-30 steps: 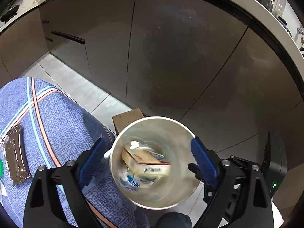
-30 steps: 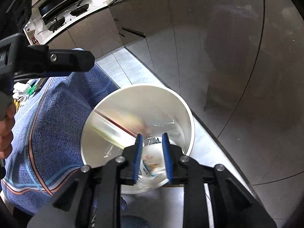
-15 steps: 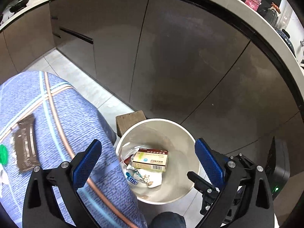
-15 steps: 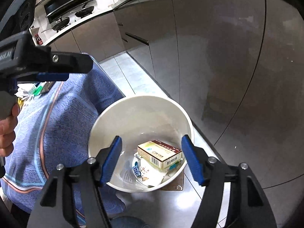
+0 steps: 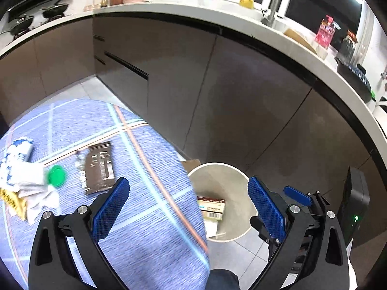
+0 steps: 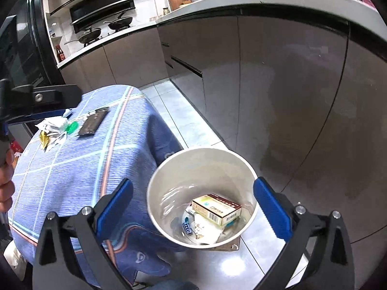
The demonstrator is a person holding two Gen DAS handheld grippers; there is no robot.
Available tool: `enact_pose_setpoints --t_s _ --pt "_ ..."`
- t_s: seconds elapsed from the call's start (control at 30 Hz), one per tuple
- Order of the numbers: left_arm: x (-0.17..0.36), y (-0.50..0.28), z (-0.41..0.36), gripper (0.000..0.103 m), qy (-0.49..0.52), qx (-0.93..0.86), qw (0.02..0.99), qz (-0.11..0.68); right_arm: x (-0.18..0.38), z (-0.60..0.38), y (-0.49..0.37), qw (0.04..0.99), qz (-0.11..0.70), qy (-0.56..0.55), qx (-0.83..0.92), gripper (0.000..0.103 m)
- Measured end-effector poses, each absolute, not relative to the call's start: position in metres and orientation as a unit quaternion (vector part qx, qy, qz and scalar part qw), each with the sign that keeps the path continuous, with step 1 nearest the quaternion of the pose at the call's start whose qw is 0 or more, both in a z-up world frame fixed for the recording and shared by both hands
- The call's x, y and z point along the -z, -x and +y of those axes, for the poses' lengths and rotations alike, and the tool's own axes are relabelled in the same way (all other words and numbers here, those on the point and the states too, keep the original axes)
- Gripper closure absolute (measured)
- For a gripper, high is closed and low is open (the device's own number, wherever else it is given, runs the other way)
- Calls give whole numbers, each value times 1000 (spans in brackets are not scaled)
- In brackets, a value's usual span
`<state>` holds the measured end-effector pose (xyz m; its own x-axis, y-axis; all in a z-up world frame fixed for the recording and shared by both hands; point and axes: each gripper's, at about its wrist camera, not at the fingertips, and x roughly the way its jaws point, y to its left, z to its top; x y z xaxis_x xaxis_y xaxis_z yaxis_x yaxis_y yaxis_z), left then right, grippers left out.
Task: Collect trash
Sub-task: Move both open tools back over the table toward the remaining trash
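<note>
A white bin (image 6: 169, 169) (image 5: 239, 181) stands on the floor beside the table. In it lie a small cardboard box (image 6: 216, 209) (image 5: 211, 207) and wrappers. My right gripper (image 6: 193, 205) hangs above the bin; its jaws are opening and hold nothing. My left gripper (image 5: 188, 207) is open and empty over the table's edge. On the blue tablecloth (image 5: 135, 217) (image 6: 72, 169) lie a dark brown wrapper (image 5: 99, 166) (image 6: 93, 122), a green cap (image 5: 56, 175) (image 6: 71, 127) and crumpled white paper (image 5: 21, 176) (image 6: 52, 125).
Brown kitchen cabinets (image 5: 241, 96) run behind the bin under a white counter (image 5: 193, 9). A black device with a green light (image 5: 355, 207) stands on the floor at the right. A hand (image 6: 6, 183) holds the left tool at that view's left edge.
My right gripper let the box drop into the bin, spread wide and rose. My left gripper lifted and swung left from over the bin to the table's edge.
</note>
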<state>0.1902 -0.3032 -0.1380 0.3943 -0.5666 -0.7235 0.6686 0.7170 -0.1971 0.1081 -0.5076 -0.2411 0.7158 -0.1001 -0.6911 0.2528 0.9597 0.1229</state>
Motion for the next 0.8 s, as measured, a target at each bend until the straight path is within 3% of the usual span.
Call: enact_pose_setpoints --t_s 0.4,0.8 --pt "129 -185 -171 8 -27 307 866 394 193 -445 -124 933 347 -81 41 3" --pt "146 -215 -46 8 16 213 889 406 195 -358 -198 919 389 -60 -26 3"
